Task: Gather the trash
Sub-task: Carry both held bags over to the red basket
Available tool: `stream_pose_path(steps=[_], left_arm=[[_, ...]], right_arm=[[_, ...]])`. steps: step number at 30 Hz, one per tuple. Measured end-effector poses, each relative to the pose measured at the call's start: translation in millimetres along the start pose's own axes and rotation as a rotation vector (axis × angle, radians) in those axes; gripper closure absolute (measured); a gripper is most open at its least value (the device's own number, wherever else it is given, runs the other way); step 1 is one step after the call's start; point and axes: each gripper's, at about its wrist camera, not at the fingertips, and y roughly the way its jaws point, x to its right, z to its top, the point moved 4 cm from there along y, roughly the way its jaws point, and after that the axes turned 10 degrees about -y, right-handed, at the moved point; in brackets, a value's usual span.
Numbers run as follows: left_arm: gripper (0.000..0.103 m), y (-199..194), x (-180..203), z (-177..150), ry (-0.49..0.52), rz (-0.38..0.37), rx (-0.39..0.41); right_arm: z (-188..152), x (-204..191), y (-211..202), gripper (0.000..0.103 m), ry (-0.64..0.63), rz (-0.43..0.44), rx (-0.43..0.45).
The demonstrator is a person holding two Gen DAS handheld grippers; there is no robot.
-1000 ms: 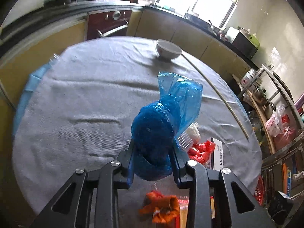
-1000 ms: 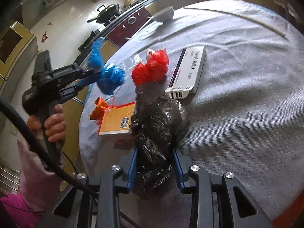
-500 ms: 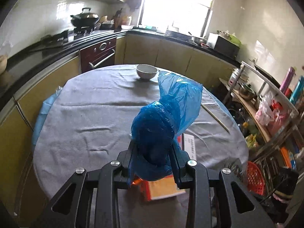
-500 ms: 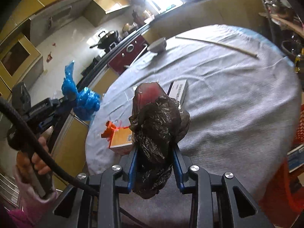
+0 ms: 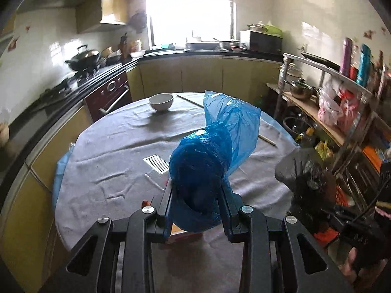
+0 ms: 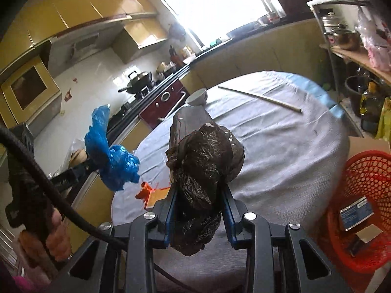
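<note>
My left gripper pinching a blue bag above the table, my right gripper clamped on a black bag, red basket to its right

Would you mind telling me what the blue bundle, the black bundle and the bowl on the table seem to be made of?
Blue bundle: thin glossy plastic film, translucent and crinkled. Black bundle: similar thin plastic, shiny creases. Bowl: probably glazed ceramic, smooth white, though it could be melamine.
</note>
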Motion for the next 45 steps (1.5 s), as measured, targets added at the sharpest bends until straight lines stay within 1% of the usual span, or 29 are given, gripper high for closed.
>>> stream_pose_path(steps=[6, 16, 24, 35, 45], left_arm=[[0.069, -5.5, 29.0, -1.4, 0.06, -0.006, 0.016], [0.069, 3.6, 68.2, -7.9, 0.127, 0.003, -0.002], [0.069, 14.1, 101.8, -14.2, 0.183, 0.001, -0.024], [0.069, 26.6, 154.1, -27.0, 0.28, -0.012, -0.041], [0.069, 31.6, 184.7, -38.9, 0.34, -0.028, -0.054]], right_arm=[[1.6, 8.0, -17.2, 0.067, 0.001, -0.018, 0.035], [-0.4, 31.1, -31.7, 0.067, 0.046, -0.024, 0.055], [-3.4, 56.0, -45.3, 0.067, 0.08, -0.034, 0.076], [-13.2, 101.4, -70.9, 0.067, 0.17, -0.058, 0.107], [-20.3, 129.8, -92.3, 0.067, 0.229, -0.087, 0.14]])
